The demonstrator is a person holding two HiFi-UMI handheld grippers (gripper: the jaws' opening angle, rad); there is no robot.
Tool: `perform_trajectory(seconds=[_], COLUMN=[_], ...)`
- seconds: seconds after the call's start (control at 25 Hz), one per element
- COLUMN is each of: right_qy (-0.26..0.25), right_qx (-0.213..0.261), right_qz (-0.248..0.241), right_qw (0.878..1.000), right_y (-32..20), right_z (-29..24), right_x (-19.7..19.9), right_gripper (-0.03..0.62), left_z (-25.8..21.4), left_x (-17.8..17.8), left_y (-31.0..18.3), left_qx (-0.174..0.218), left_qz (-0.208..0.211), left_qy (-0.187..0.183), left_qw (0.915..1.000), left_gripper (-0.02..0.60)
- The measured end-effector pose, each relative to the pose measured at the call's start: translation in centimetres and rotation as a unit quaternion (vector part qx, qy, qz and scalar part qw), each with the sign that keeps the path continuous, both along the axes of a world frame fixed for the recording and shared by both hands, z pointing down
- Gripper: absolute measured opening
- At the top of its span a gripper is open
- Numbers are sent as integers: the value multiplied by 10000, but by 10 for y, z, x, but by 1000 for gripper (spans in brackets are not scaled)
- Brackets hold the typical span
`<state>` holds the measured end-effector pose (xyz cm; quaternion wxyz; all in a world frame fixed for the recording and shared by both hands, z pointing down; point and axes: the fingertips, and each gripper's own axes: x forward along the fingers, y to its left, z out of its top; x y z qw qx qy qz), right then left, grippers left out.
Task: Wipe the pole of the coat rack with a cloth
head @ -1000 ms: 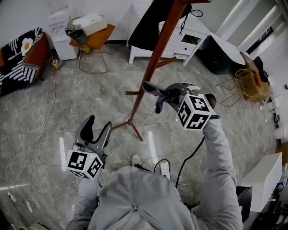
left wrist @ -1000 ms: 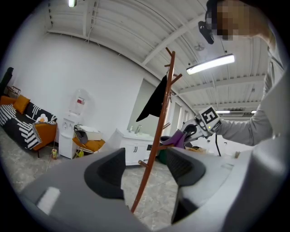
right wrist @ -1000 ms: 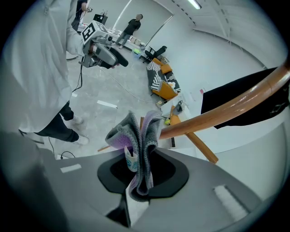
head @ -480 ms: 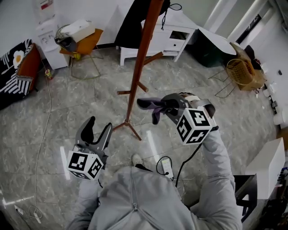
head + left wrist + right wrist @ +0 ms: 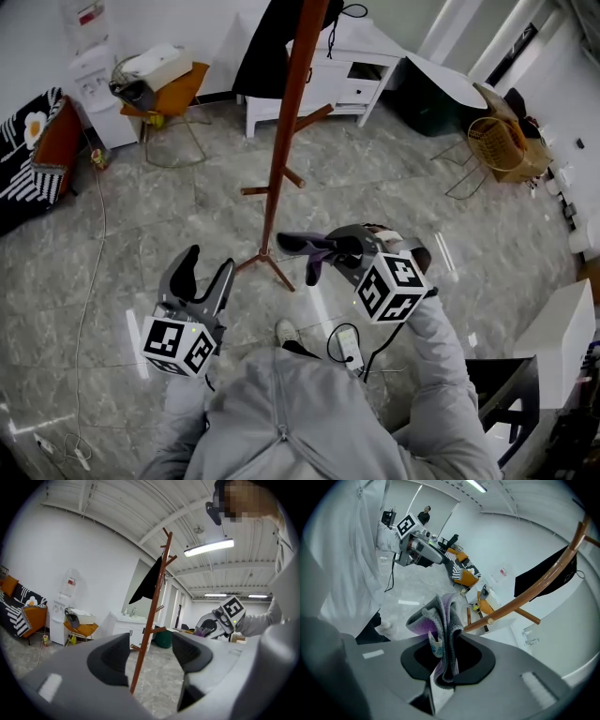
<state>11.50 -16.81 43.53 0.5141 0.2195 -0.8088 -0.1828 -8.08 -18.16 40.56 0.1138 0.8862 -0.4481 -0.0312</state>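
The floor [image 5: 141, 216] carries the rack [image 5: 272, 246], which stands far of the person at centre scene on splayed feet. Its pole [image 5: 286, 122] is a slim brown wooden shaft with short pegs. A black coat [image 5: 261, 47] hangs from the top. The pole is rigid, but the rack looks light and top-loaded, so sideways force is likely to rock it. Wiping strokes should run along the shaft with moderate pressure.

The left tool [image 5: 206, 266] is held near and left of the rack feet. Its jaws are spread with nothing between them, and the pole shows beyond the gap, well apart. This tool is free to steady the pole at a bare section between pegs.

The right tool [image 5: 330, 249] is right of the pole, its jaws pinching the cloth [image 5: 302, 246]. The cloth is grey and purple, soft and bunched, with loose folds projecting beyond the jaws toward the pole. It appears near the pole but not touching it. The free folds should wrap the shaft readily but may snag on pegs.
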Motion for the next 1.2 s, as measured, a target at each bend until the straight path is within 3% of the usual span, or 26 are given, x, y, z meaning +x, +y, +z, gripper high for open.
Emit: perform_trajectory(seconds=[0.2, 0.44, 0.76, 1.2], right_qy=[-743, -1435, -2199, -2776], right_qx=[273, 914, 1970, 2331], right_qz=[362, 774, 1414, 1759], right_qw=[9962, 9824, 9449, 9152], right_y=[-11, -38, -91, -142], right_z=[13, 20, 17, 24], right_x=[-24, -51, -68, -75], right_gripper=[57, 57, 57, 57], left_z=[3, 8, 16, 20], left_x=[-5, -15, -37, -58], left_y=[1, 5, 7, 6], left_qx=[-40, -116, -312, -445], left_qz=[-76, -266, -647, -1062], left_qy=[-23, -90, -307, -467], left_qw=[10000, 9995, 9969, 9922], left_gripper=[308, 308, 308, 308])
